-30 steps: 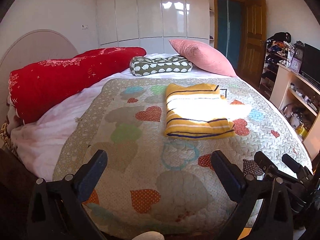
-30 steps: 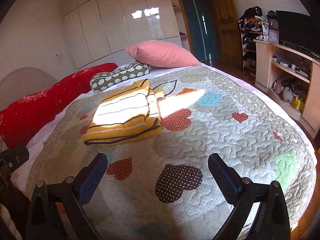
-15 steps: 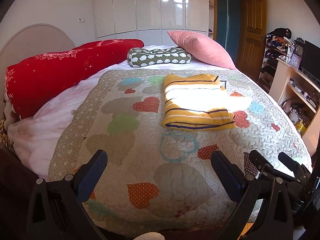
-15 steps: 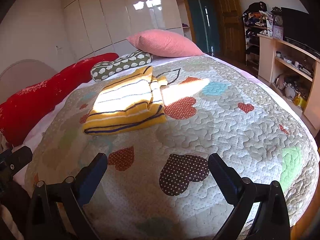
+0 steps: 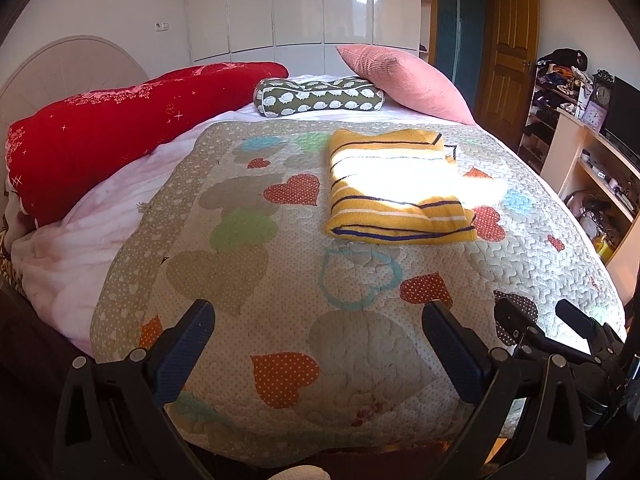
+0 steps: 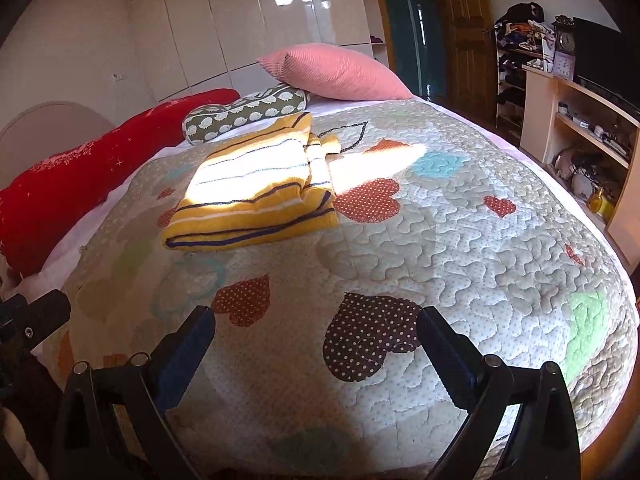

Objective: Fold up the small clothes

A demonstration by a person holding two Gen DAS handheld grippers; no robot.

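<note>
Left wrist view: nearest the lens, the left gripper [image 5: 318, 312] has its fingers [image 5: 188, 340] spread wide and released, holding nothing, above the near edge of the bed. At the lower right of this view the right gripper [image 5: 560, 330] shows as dark hardware hanging beside it. In the right wrist view the right gripper [image 6: 314, 320] is likewise released, its fingers [image 6: 444, 348] well apart with only bedding between them; the dark tip of the left gripper [image 6: 38, 318] pokes in at the left edge.

Under both lies the quilt [image 5: 248, 280], pale and stitched with coloured hearts, spread over the bed [image 5: 100, 224]. Farther along the quilt, about the middle of the bed and well apart from both grippers, rests the yellow striped garment [image 5: 394, 184], folded into a neat rectangle with dark and white stripes; a patch of sunlight falls across its top. It lies flat on the quilt [image 6: 460, 240], touching nothing else, as the right wrist view of the yellow striped garment [image 6: 256, 188] confirms.

Beyond it, at the head of the bed, sit a green patterned bolster [image 5: 320, 98], a pink pillow [image 5: 404, 76] leaning just beside it, and a red blanket [image 5: 120, 128] bundled along the left side. Farthest back stand glossy white wardrobe doors [image 5: 304, 4], a wooden door [image 5: 512, 44], and shelves [image 5: 592, 168] at the right.
</note>
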